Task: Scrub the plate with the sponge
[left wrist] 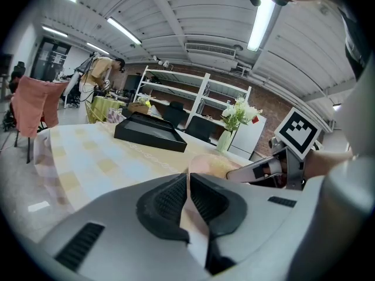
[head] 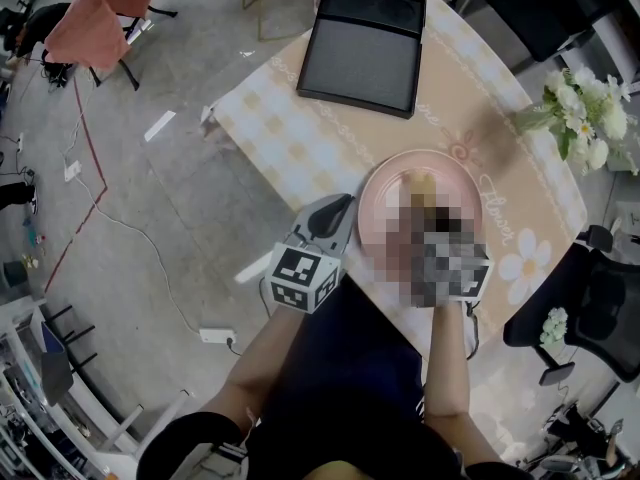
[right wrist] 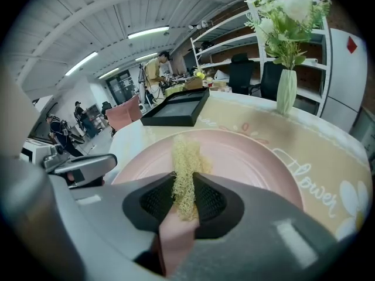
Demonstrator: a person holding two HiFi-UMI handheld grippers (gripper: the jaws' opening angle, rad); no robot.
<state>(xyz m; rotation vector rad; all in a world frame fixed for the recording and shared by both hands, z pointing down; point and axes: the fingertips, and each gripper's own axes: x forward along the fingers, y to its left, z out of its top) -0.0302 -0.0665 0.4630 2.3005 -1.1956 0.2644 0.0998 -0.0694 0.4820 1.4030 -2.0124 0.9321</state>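
Holding the pink plate (right wrist: pixel 246 157) by its rim was my left gripper's (left wrist: pixel 188 183) job. Its fingers were clamped tight on the plate's near-left edge, with the thin pink lip pinched right between the two dark pads.

My right gripper (right wrist: pixel 186 185) had its fingers squeezed on the sponge (right wrist: pixel 185 160), a scruffy yellow mesh kind of thing. The sponge stuck out past the fingertips and rested on the plate, roughly in its middle, touching it.

The plate itself sat on the surface (head: pixel 300 138), close to the near edge, on a beige checked cloth with flower prints. Both grippers were at the near side of the plate, the left one at its rim and the right one reaching in over it.

On the far side of the plate a black tray (head: pixel 362 46) lay on the same cloth, well apart from it. Off to the right of the plate stood a pale vase (right wrist: pixel 286 92) with white flowers, also clear of it. Way beyond the plate, past the tray, a person stood in the back of the room, too small for me to say more.
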